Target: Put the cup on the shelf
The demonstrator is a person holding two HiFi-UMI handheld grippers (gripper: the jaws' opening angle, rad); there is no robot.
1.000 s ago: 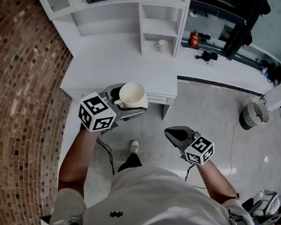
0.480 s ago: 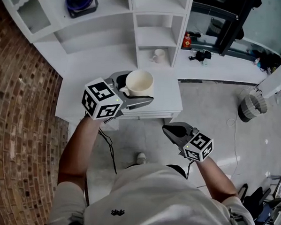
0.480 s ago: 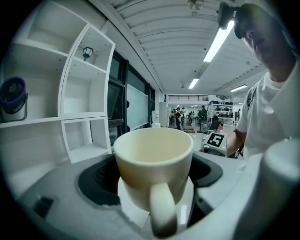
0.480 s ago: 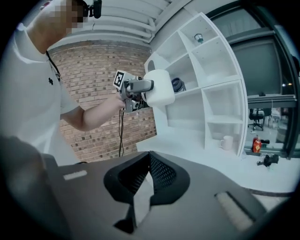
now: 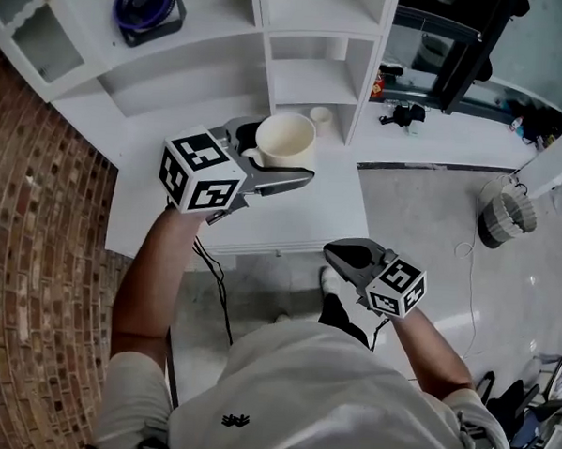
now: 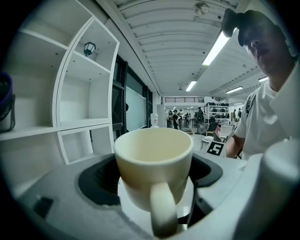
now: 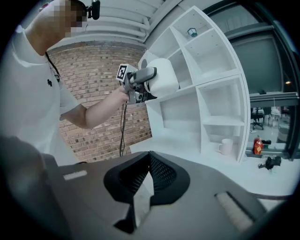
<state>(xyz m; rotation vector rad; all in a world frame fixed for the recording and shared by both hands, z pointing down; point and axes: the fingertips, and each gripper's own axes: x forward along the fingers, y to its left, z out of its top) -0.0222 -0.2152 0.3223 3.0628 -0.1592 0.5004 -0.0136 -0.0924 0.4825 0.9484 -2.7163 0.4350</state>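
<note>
Plainly, no brand or legible writing appears. The marker cube (image 5: 201,171) on the left gripper (image 5: 287,153) and the cube (image 5: 396,288) on the right gripper (image 5: 340,258) carry black-and-white square patterns only. The red container (image 5: 377,84) has a label too small to read, and the shirt emblem (image 5: 236,421) cannot be made out.

The cup (image 6: 153,161), cream and empty, stands upright, clamped between the left jaws with its handle toward that gripper's camera. It is held in the air above the rear of the counter (image 5: 290,224), in front of the shelf unit (image 5: 312,75) and not on any shelf. The right jaws are pressed together with nothing between them; that gripper is held low beyond the counter's front edge, above the floor (image 5: 423,208).

The cup covers the far left jaw in the head view. A second cup (image 5: 320,116) sits in the lowest open compartment, partly hidden behind the held cup. A purple fan (image 5: 145,5) stands on a higher shelf, cut off at the top edge.

The counter and shelving are white. A brick wall (image 5: 45,253) runs along the left, the floor is pale grey, and a ribbed bin (image 5: 507,212) stands well to the right.
</note>
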